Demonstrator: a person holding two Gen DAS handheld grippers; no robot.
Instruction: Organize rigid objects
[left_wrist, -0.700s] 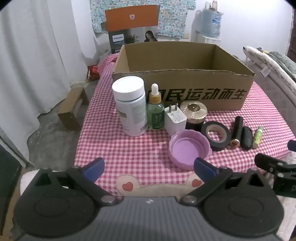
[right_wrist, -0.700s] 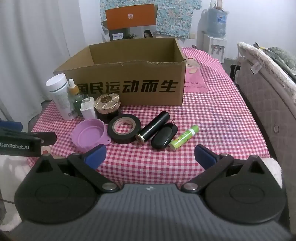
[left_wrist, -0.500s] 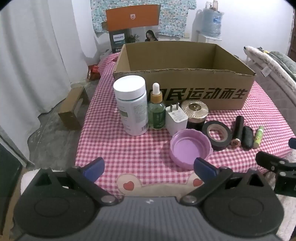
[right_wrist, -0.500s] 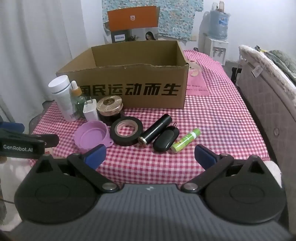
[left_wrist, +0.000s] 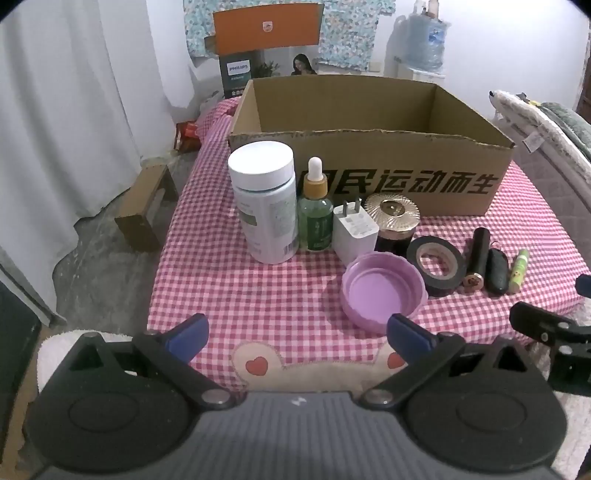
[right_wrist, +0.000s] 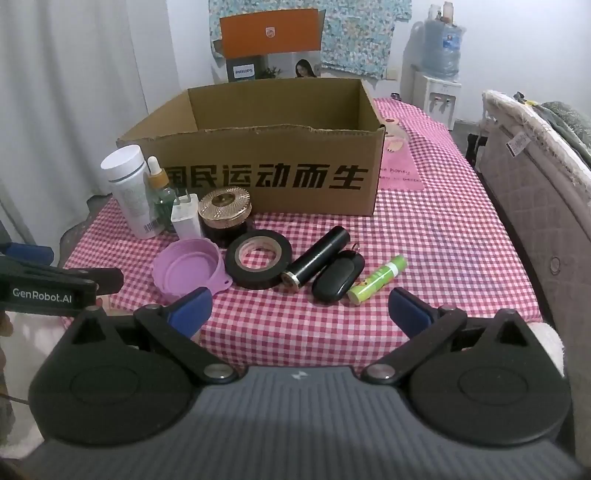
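Cardboard box (right_wrist: 266, 177), front wall: large black Chinese characters, 民运动而生 readable; the first character is hidden behind the bottles. Dark carton (right_wrist: 240, 70) behind the box: "PHILIPS" in white. Left gripper (right_wrist: 48, 291), seen from the right wrist view: "GenRobot.AI" in white on its black arm. Pink patch on the tablecloth (right_wrist: 402, 173): "honey" readable, the rest too small.

bare cloth (left_wrist: 258, 295) ahead, bottle (left_wrist: 264, 210) behind
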